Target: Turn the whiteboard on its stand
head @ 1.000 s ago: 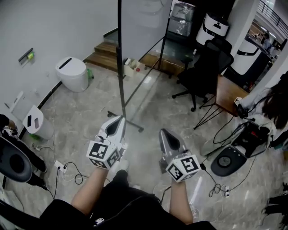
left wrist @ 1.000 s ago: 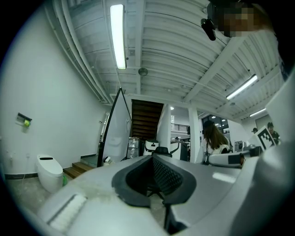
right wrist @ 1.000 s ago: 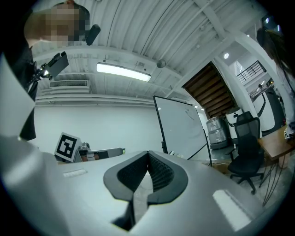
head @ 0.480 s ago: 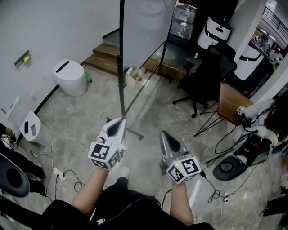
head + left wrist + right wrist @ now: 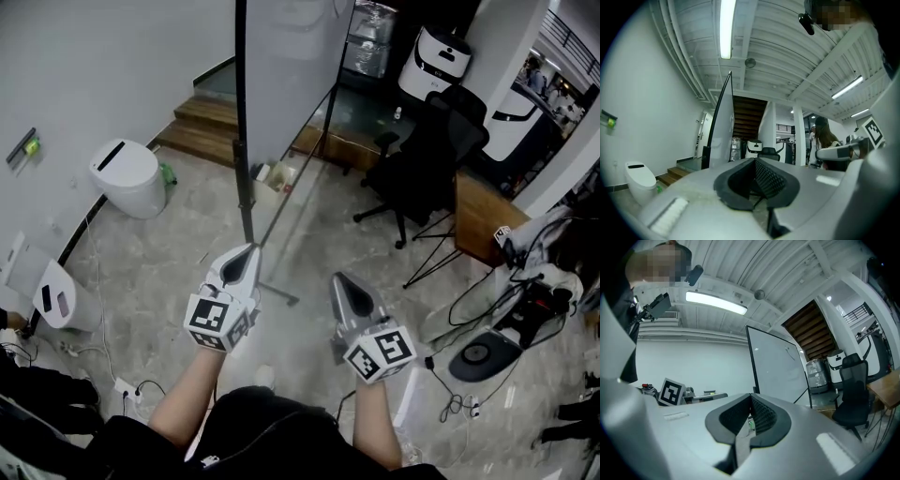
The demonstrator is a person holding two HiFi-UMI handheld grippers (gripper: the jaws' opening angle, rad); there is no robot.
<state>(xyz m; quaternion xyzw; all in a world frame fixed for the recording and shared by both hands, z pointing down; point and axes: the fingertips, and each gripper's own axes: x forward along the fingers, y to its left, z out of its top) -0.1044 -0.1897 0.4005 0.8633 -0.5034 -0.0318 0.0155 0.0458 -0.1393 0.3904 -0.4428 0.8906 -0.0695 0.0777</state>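
The whiteboard (image 5: 292, 66) stands upright on the floor ahead, a tall white panel in a dark frame. Its near post (image 5: 246, 178) runs down to a foot bar (image 5: 277, 294). My left gripper (image 5: 249, 250) is held level just short of that post, jaws shut and empty. To its right, my right gripper (image 5: 338, 278) is also shut and holds nothing. The left gripper view shows the whiteboard (image 5: 723, 129) almost edge-on beyond the left gripper (image 5: 755, 160). In the right gripper view the whiteboard (image 5: 779, 369) faces me, past the right gripper (image 5: 751, 396).
A white lidded bin (image 5: 127, 174) stands at the left wall, with wooden steps (image 5: 202, 127) behind it. A black office chair (image 5: 424, 159), a wooden desk (image 5: 483, 214) and a round black base (image 5: 478, 357) with cables lie to the right. A person (image 5: 824, 140) stands further off.
Both grippers have moved forward toward the whiteboard stand, so its post and foot now lie closer to the left gripper. Both stay shut.
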